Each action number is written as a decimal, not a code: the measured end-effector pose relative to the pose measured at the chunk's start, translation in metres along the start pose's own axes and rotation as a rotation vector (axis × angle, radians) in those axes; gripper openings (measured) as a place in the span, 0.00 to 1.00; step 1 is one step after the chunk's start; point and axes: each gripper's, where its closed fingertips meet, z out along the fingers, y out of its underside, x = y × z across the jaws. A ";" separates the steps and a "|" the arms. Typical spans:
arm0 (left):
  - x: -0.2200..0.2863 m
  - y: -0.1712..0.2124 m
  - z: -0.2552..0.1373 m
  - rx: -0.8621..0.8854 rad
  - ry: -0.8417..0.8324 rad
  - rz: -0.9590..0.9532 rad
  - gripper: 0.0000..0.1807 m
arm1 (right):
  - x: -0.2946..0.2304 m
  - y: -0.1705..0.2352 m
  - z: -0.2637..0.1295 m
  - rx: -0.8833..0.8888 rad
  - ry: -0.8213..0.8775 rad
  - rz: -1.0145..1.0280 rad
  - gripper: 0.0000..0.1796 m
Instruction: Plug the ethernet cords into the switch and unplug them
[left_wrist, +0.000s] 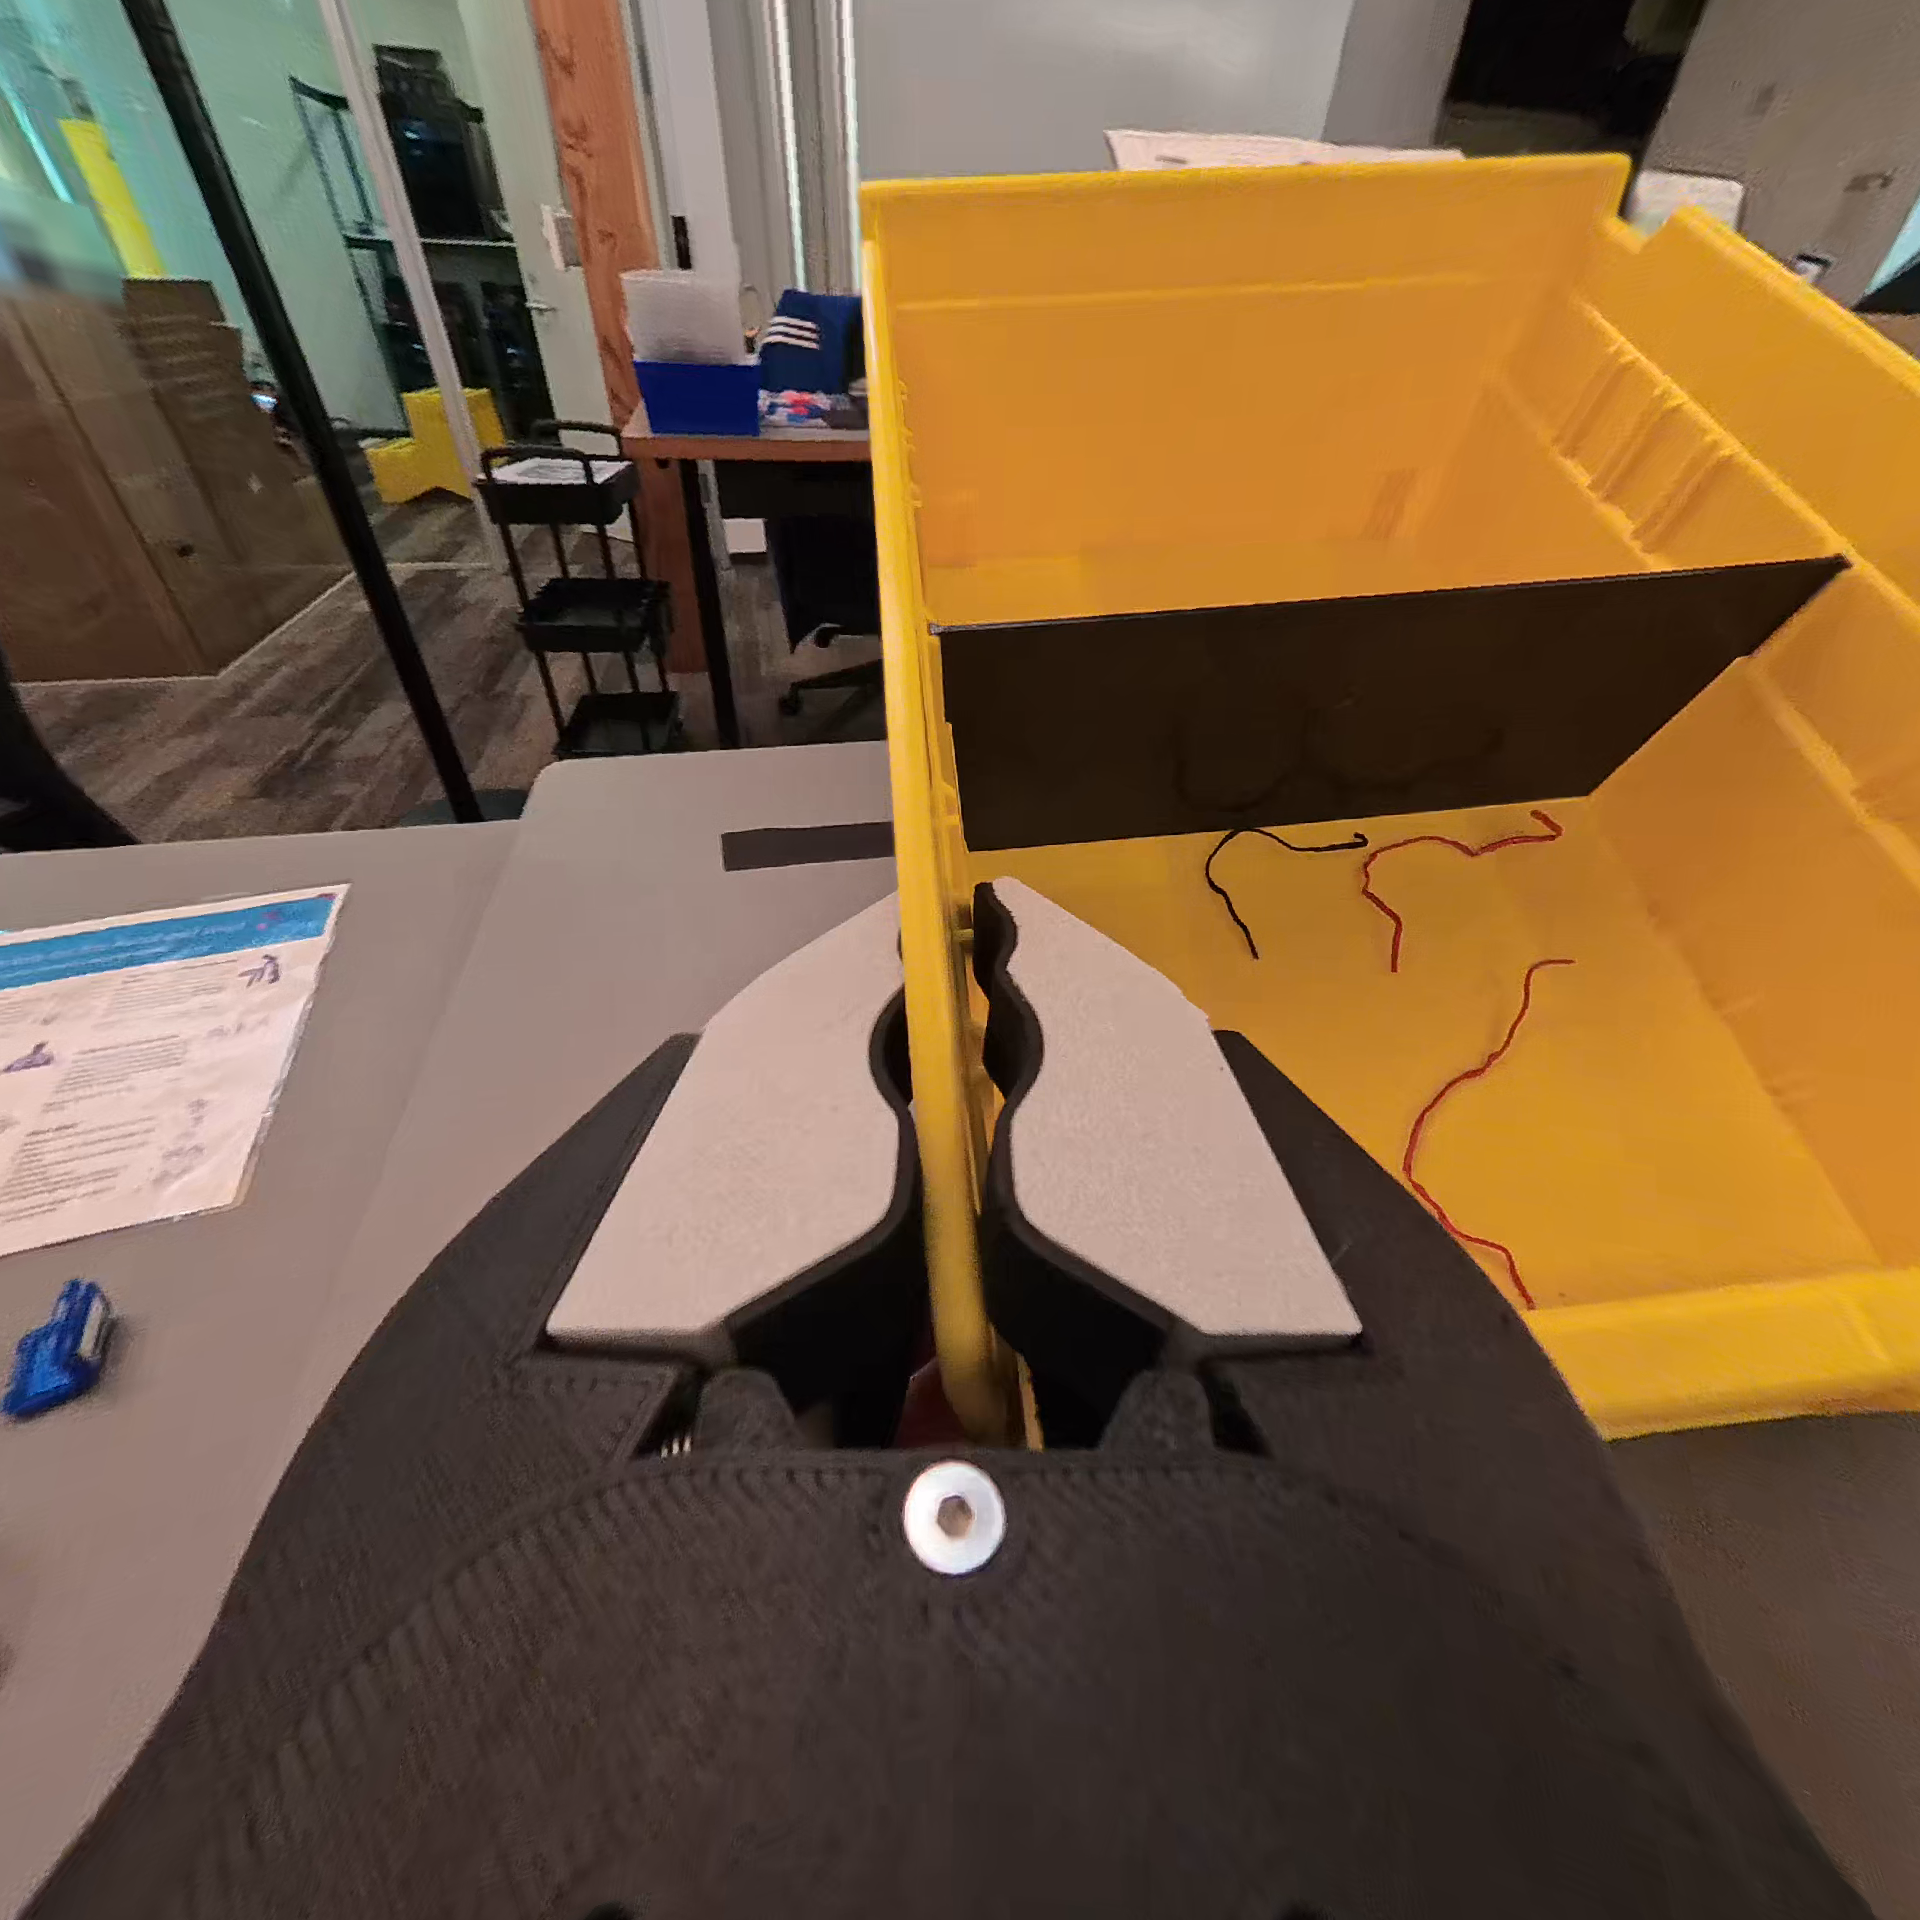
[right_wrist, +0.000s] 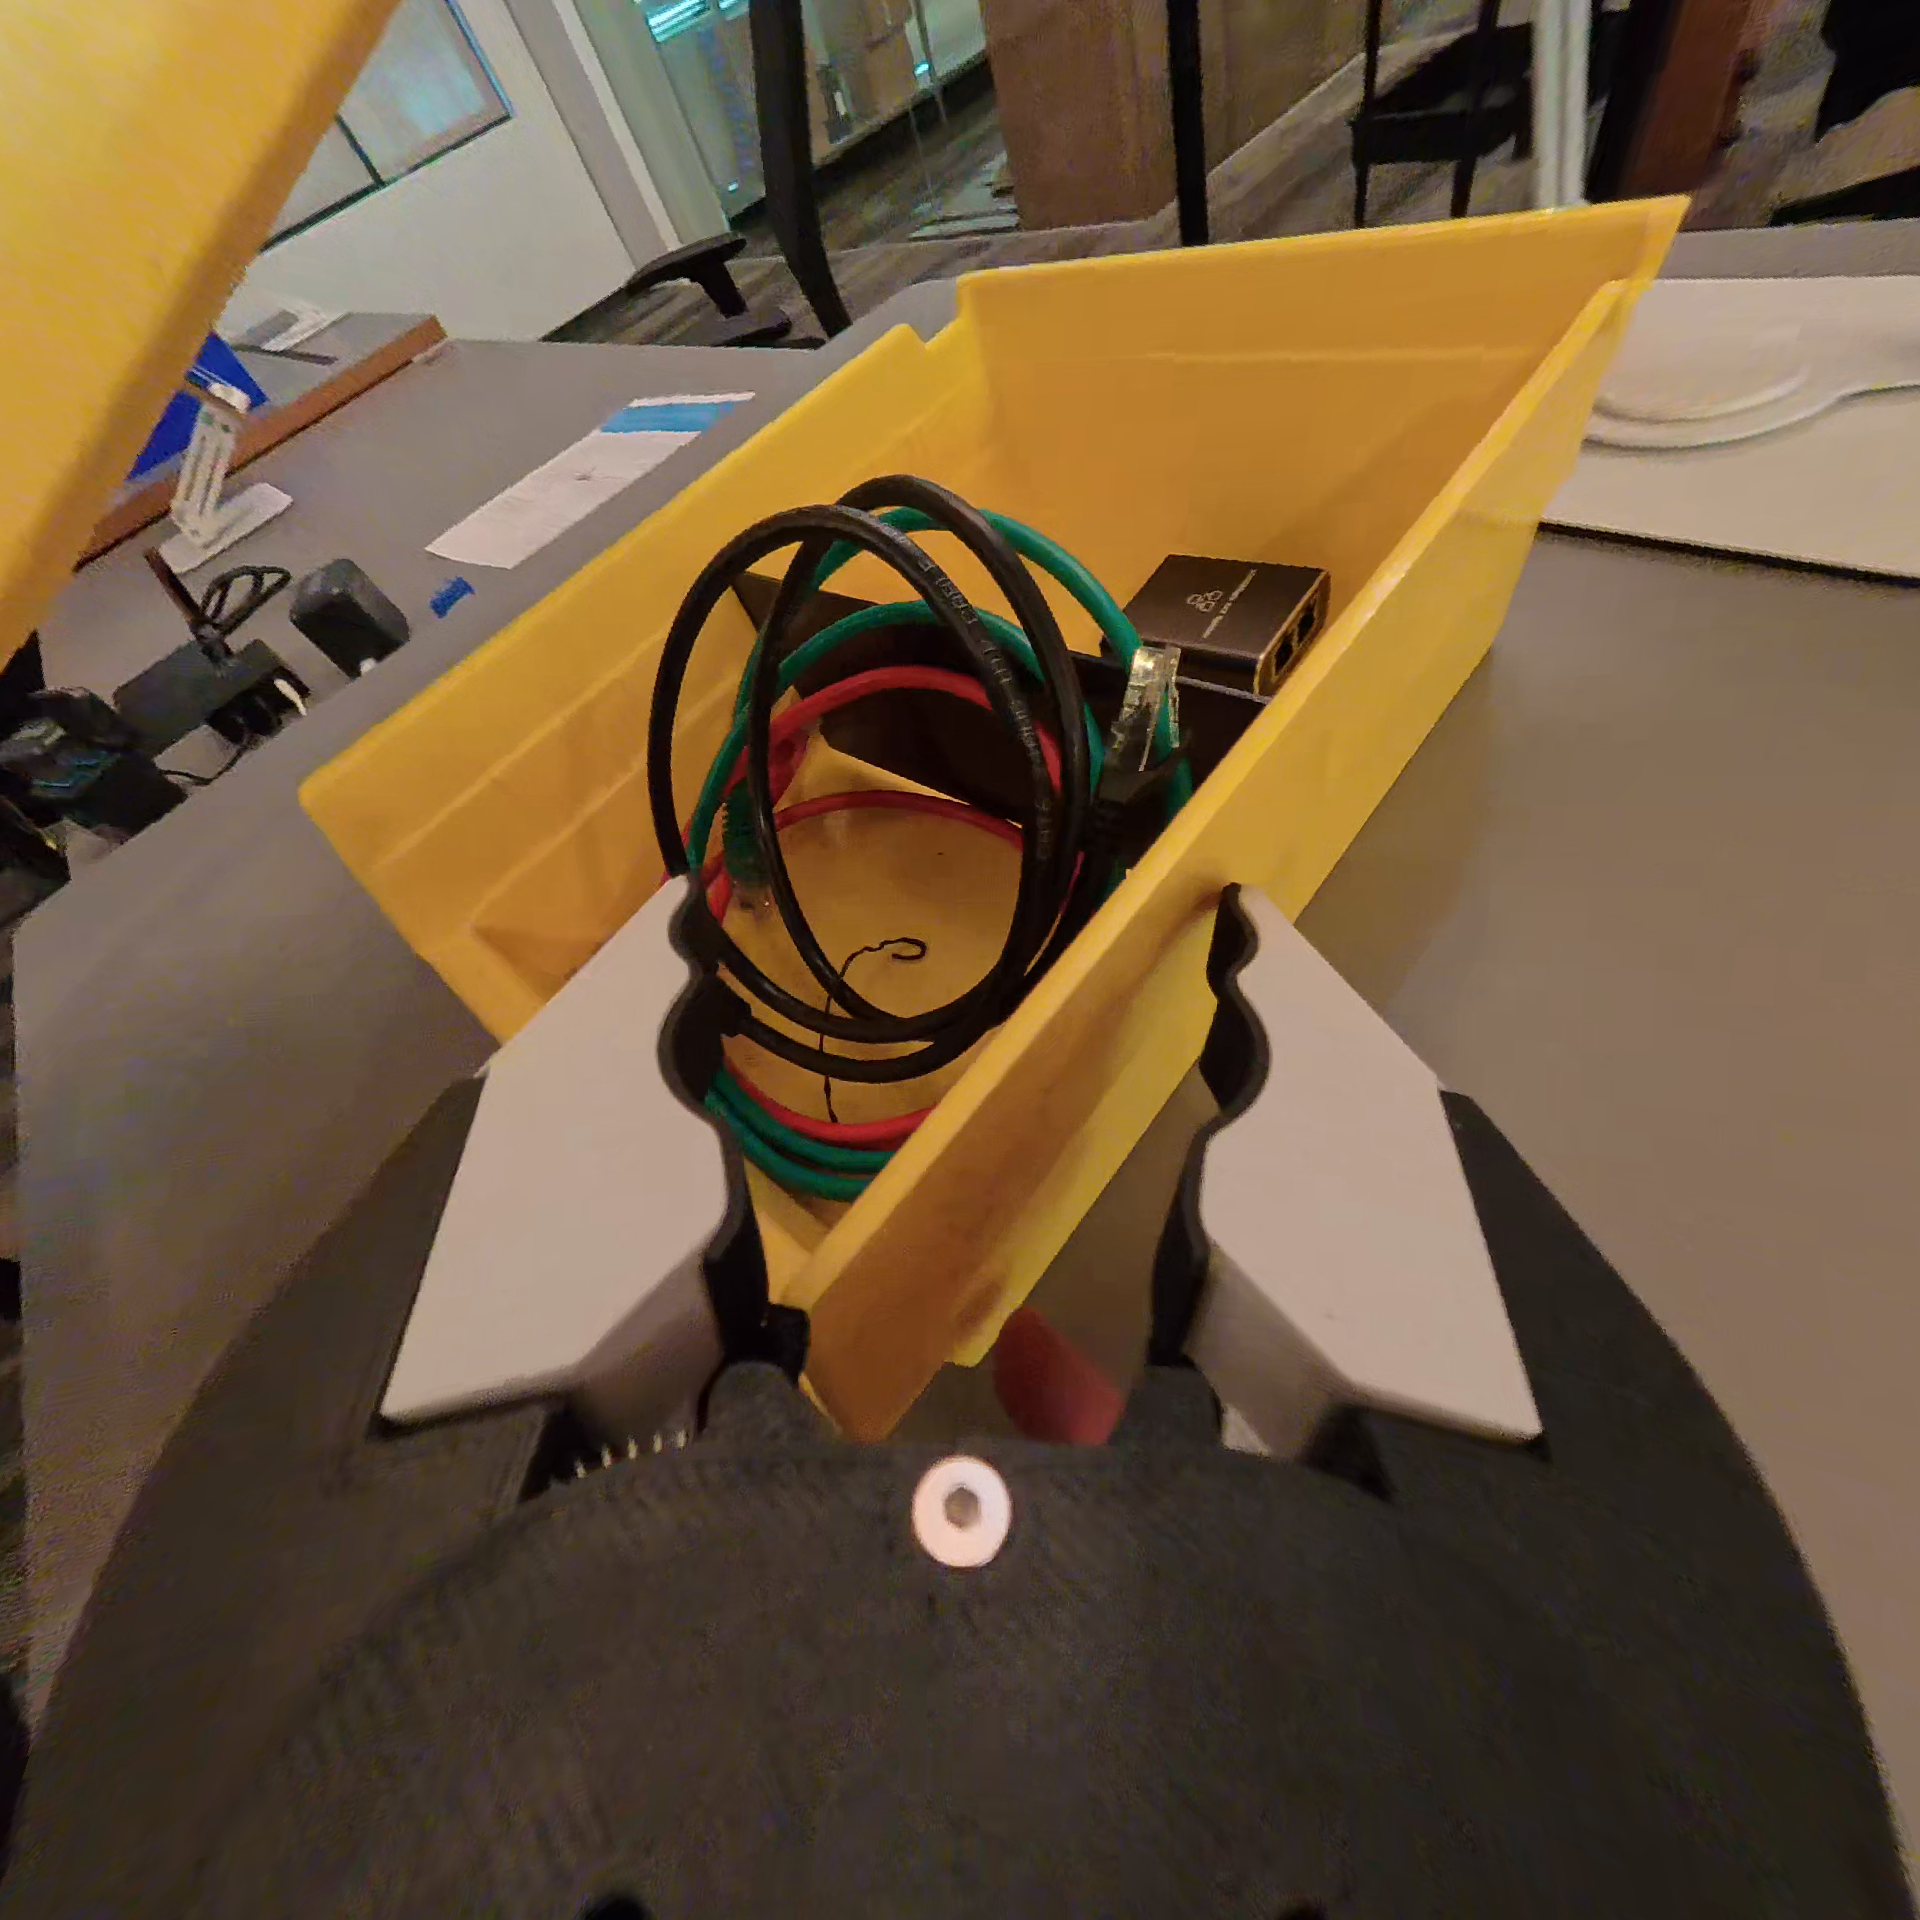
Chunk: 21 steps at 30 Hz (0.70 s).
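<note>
In the right wrist view a yellow bin (right_wrist: 1143, 416) on the grey table holds coiled black (right_wrist: 935, 582), green (right_wrist: 831, 1153) and red (right_wrist: 894, 810) ethernet cords and a small black switch (right_wrist: 1226, 613) at its far end behind a black divider. My right gripper (right_wrist: 961, 899) is open, its fingers astride the bin's near right wall. In the left wrist view my left gripper (left_wrist: 951, 925) is shut on the left wall of a second yellow bin (left_wrist: 1195, 416). That bin has a black divider (left_wrist: 1351, 707) and loose red (left_wrist: 1455, 1091) and black (left_wrist: 1236, 894) threads.
A printed sheet (left_wrist: 135, 1049), a small blue object (left_wrist: 57, 1345) and a black tape strip (left_wrist: 805, 847) lie on the table left of the held bin. A black power adapter (right_wrist: 348, 613) and cables sit at the left. A yellow bin wall (right_wrist: 104, 208) fills the top left corner. The gap from one gripper's tips to the other's is roughly 35 cm.
</note>
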 end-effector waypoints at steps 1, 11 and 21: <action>0.004 0.001 0.003 -0.006 0.014 0.001 0.03 | -0.008 -0.001 0.009 0.006 -0.014 -0.004 0.52; 0.025 -0.010 0.007 -0.009 0.046 0.047 0.03 | -0.108 -0.007 0.095 -0.005 -0.283 0.042 0.55; 0.073 -0.016 0.023 -0.008 0.114 0.058 0.03 | -0.065 -0.046 0.055 0.086 -0.230 0.028 0.52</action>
